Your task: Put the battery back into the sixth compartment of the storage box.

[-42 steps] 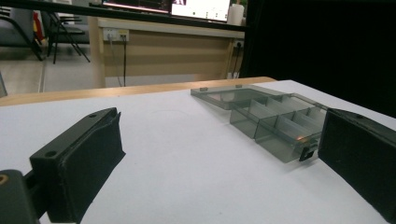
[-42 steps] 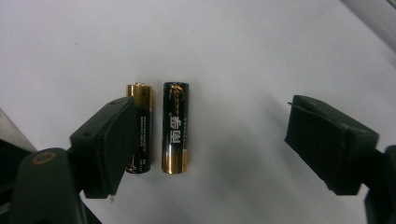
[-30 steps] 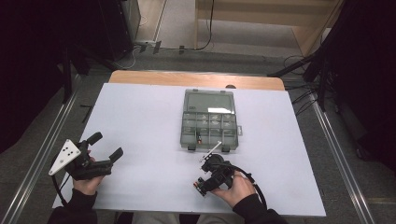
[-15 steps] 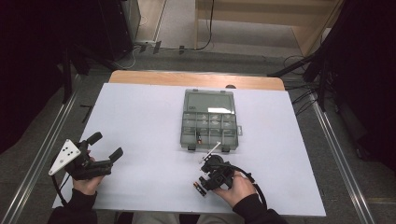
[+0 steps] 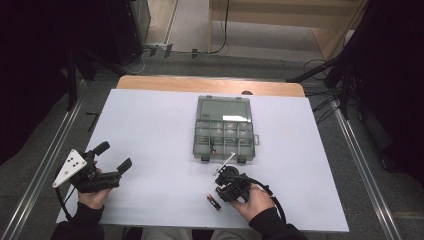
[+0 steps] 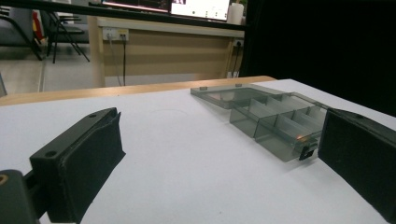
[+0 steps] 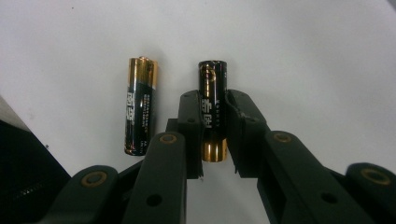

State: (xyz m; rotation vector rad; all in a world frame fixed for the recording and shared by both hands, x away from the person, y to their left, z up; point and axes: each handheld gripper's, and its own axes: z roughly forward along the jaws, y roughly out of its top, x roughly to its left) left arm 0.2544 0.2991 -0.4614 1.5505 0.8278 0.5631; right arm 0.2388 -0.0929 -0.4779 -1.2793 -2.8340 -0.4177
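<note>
Gripping one battery (image 7: 212,109), right gripper (image 7: 213,135) jaws clenched on its sides, long axis 12–6 along jaws; second battery (image 7: 139,106) parallel at 9 o'clock on tabletop (image 5: 150,125). Left gripper (image 5: 107,157) jaws released, apart.

My left gripper (image 5: 112,156) is black with a grey three-cornered plate; my right gripper (image 7: 215,126) shows brass-ringed screws; dark sleeves.

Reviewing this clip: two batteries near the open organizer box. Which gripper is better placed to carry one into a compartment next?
Right, probably. The right gripper has its jaws closed around one battery, with the second battery lying beside it. The left gripper is open and holds nothing, off at the table's left, farther from the organizer box.
</note>
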